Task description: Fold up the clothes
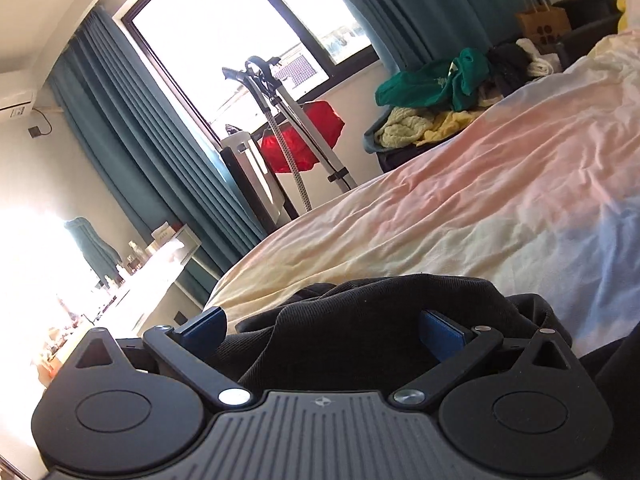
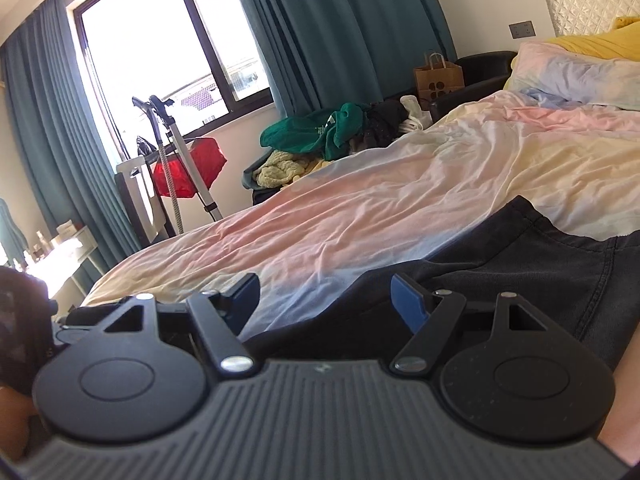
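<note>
A black garment (image 1: 360, 312) lies bunched in a heap between the fingers of my left gripper (image 1: 320, 328), at the near edge of the bed (image 1: 480, 184). Those jaws stand wide apart, and the cloth rises above the blue pads (image 1: 440, 332) and covers part of the right one. In the right wrist view the same black garment (image 2: 540, 272) spreads flat over the pastel bedsheet (image 2: 360, 208) on the right. My right gripper (image 2: 326, 296) hangs open just above its near edge, with nothing pinched between the pads.
A pile of green, yellow and dark clothes (image 2: 320, 132) sits in a basket beyond the bed. A garment steamer stand (image 2: 176, 152) and a red bag (image 2: 188, 168) stand by the window. A pillow (image 2: 580, 76) lies at the bed's head. A person's arm (image 2: 624, 400) is at the lower right.
</note>
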The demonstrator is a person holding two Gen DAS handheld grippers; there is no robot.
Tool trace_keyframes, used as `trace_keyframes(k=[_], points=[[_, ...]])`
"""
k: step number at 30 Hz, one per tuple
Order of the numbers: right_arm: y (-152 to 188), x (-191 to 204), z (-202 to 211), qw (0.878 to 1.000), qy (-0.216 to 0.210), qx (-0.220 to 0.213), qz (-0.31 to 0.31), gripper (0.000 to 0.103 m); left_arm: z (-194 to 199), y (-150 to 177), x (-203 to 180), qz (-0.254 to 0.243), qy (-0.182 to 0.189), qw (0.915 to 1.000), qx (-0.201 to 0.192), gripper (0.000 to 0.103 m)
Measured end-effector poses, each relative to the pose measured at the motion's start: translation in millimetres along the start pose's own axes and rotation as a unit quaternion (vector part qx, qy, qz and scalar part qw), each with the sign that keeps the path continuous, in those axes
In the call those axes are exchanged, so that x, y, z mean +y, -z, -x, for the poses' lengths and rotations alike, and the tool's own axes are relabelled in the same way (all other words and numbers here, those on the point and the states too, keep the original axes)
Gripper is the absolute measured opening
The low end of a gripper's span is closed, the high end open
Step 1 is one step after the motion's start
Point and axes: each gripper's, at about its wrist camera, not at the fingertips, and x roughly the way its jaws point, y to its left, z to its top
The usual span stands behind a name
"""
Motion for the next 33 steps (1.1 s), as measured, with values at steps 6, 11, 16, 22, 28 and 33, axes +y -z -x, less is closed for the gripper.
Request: trace_keyframes(k=[6,11,16,22,28,33], points=[[5,-3,-25,1.0,0.004,0.019,-0.014,0.075,-60,-10,-19,-0.014,0.01,0.9962,0.085,0.103],[8,-6,-37,0.999,0.005,0.032,-0.024,0.075,-80,-4,-17,-0.005,0.047,0.9914,0.122,0.094],[10,-10,-41,0.999,0.005,0.039,-0.037,0.075,-67,-2,-11,-0.013,0.068,0.9914,0.111,0.036],[12,-7,-37,0.999,0.002,0.039,-0.029,0.075,-16,11,53,0.071,0.104,0.9891,0.076,0.013],[14,-1,-33,0.999,-0.02,0.041,-0.021,0.075,52,83,148,0.228,0.128,0.9624,0.071,0.011],[17,5,-34,0.992,-0.097,0.073,-0.038,0.076,67,155,193,0.306,0.098,0.9417,0.099,0.01]])
